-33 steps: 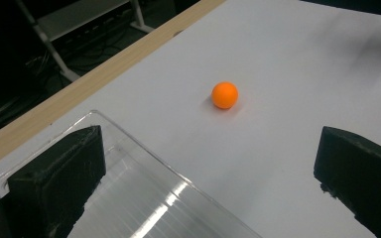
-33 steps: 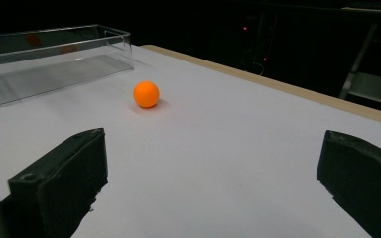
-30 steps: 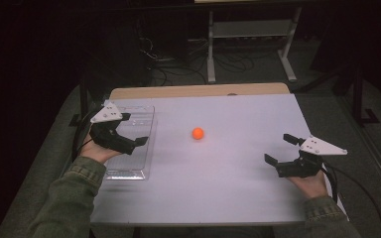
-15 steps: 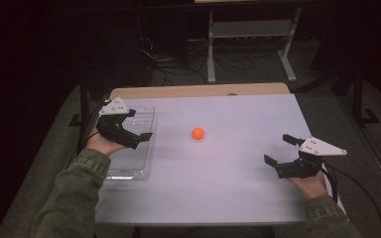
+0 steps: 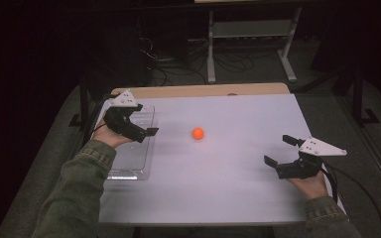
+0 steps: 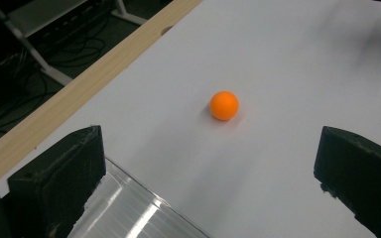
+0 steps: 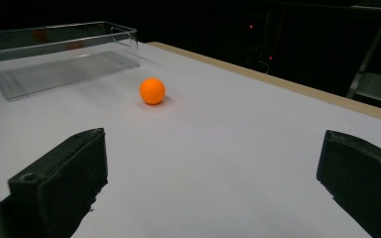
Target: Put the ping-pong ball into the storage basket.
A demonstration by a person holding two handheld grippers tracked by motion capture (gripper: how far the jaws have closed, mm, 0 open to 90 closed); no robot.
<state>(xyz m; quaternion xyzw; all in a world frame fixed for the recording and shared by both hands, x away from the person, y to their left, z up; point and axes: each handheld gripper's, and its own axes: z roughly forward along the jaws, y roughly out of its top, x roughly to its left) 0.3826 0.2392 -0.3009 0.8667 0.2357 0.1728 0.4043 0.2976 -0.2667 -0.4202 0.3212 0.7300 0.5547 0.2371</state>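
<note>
Orange ball point(image 5: 197, 133) at rest on the white worktop point(image 5: 238, 198), slightly toward 12 o'clock from centre, free of all contact. Same ball seen dead ahead in the left gripper view point(image 6: 224, 105) and toward 11 o'clock in the right gripper view point(image 7: 152, 90).

Clear plastic tray point(image 5: 129, 163) at 9 o'clock from the ball, near it but not touching, lying along the worktop's 9 o'clock edge. Nothing seen inside.

Change over the last second: left claw point(image 5: 141, 126) shifted from above the tray's middle toward 12 o'clock and toward the ball, now over the tray's far end with the tips pointing at 3 o'clock. Ball position unchanged. Right claw point(image 5: 281, 152) unchanged, near the 4 o'clock corner of the worktop. Likely meaning: approach for a pick by the left claw under way; grasp not yet begun; tray the probable destination.

Left claw state: jaws set wide apart, nothing between them, no contact with ball or tray; tray rim visible below the jaws point(image 6: 129, 198). Opening judged ample for the ball.

Right claw state: jaws likewise wide apart, empty, low over the worktop, well apart from the ball.

Next move requirement, as a judgement: further travel toward 3 o'clock plus descent before closing; risk of nudging the ball into a roll.
</note>
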